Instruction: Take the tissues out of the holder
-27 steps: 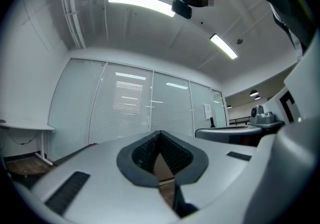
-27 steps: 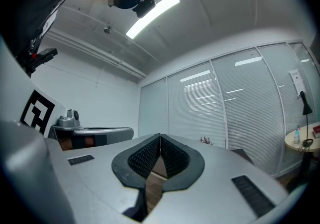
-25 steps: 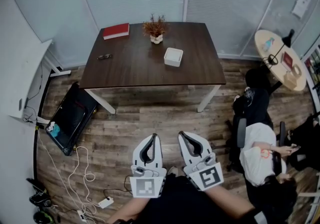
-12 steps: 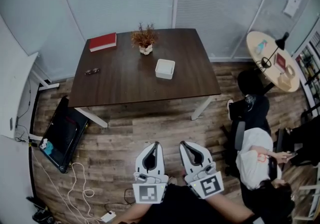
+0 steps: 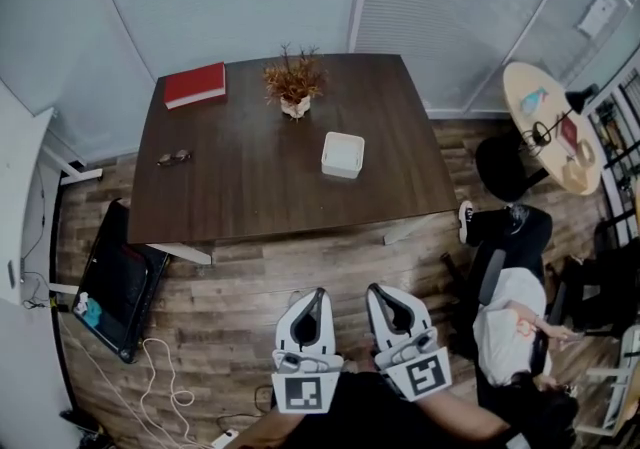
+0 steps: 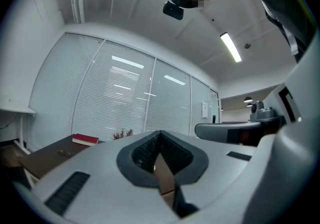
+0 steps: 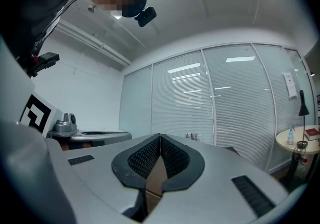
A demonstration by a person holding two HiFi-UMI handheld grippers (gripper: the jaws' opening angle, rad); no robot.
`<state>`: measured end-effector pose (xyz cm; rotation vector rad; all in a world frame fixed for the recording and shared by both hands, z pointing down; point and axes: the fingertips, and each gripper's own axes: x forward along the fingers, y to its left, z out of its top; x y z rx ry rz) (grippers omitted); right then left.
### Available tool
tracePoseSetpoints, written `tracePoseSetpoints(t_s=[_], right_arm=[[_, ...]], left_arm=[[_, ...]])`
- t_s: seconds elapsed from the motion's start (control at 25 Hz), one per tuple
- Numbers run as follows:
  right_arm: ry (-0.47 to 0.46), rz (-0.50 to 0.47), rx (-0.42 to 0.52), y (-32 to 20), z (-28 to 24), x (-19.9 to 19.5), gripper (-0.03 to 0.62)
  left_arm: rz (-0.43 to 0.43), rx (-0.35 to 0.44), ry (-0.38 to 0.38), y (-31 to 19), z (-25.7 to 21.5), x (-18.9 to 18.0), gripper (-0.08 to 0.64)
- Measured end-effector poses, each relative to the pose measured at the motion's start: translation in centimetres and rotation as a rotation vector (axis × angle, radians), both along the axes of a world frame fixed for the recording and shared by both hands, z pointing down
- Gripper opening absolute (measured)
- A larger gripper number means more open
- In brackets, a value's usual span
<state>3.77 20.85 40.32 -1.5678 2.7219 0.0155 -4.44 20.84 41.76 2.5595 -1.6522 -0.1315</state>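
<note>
- Both claws are pinched fully shut with nothing between them. The left claw and the right claw hang side by side over the floor, well apart from the near edge of the tabletop. If we arrive like this, we would poke or shove the target instead of gripping it, so at least 1 claw has to spread first.
- The holder is a small white box a little right of the tabletop's middle, between the plant and the near edge. From here we cannot tell how the tissues sit inside it, so a blind pinch may catch the box wall instead.
- The holder looks light. We judge that pulling with 1 claw alone could lift or drag the whole box, perhaps towards the right edge. The other claw should steady it.
- Tissue is thin. Pinching too small a corner or yanking sideways could tear it, or bring out only 1 sheet.
- The plant stands near the far edge, not far behind the holder, so overreaching could tip it.
- A person sits off the tabletop's near right corner. A wide swing of the right claw could brush them.
</note>
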Motion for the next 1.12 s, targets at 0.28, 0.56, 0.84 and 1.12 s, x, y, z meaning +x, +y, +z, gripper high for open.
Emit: tracePoseSetpoints(t_s=[0.28,0.56,0.84,1.12], right_arm=[[0.03,0.061,-0.038,-6.3,0.4,-1.5,0.009],[0.028,0.095,-0.029,-10.8,-0.1,-3.6,0.009],[0.044,0.111,-0.023,-14.1,-0.4,-4.6,0.009],[0.055,0.124,-0.024,-16.1,-0.5,-4.7,0.009]], left_arm=[[0.084,0.034,-0.073,-6.9,-0.9,-1.2,-0.002],[0.098,0.101,-0.12,-12.0,-3.0,-3.5,-0.002],[0.094,0.17,-0.201,-14.8,-3.2,-4.0,-0.002],[0.102,0.138,-0.165,-16.5,-2.8,-4.5,-0.002]])
